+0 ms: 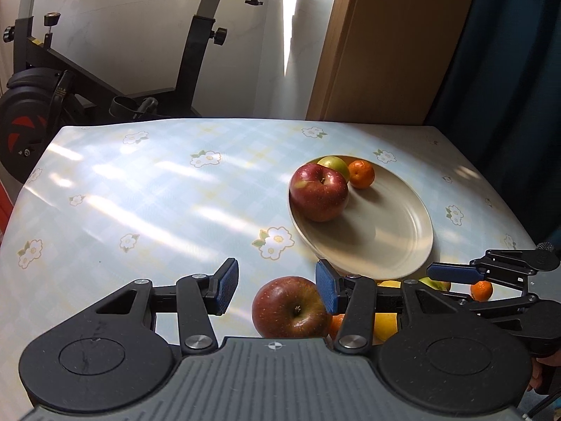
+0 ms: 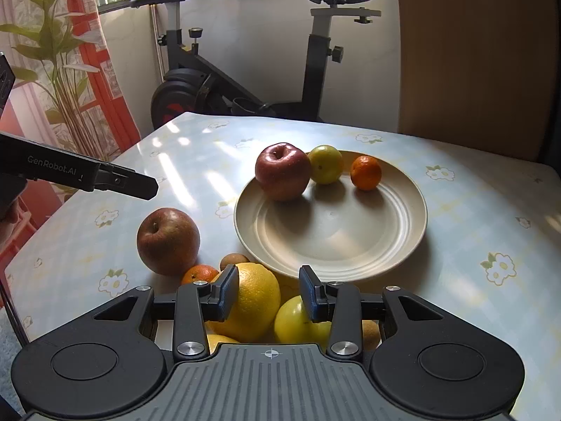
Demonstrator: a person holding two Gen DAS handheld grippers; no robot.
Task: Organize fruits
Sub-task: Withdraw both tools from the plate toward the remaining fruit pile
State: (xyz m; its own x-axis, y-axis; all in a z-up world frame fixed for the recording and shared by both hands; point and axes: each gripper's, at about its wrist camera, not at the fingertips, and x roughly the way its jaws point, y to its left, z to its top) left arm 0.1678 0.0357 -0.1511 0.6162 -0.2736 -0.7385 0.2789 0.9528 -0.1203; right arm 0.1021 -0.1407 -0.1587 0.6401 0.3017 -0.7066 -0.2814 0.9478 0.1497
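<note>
The left gripper (image 1: 277, 287) hangs with its jaws parted and empty; a red apple (image 1: 291, 307) lies on the bench (image 1: 140, 193) just under them, beside the right-hand pad. The right gripper (image 2: 269, 289) also has its jaws apart, gripping nothing, over a large yellow citrus (image 2: 254, 301) and a yellow-green fruit (image 2: 298, 321). Beyond both sits the plate (image 2: 385, 238), carrying another apple (image 2: 282, 170), a green fruit (image 2: 326, 164) and a mandarin (image 2: 365, 172).
</note>
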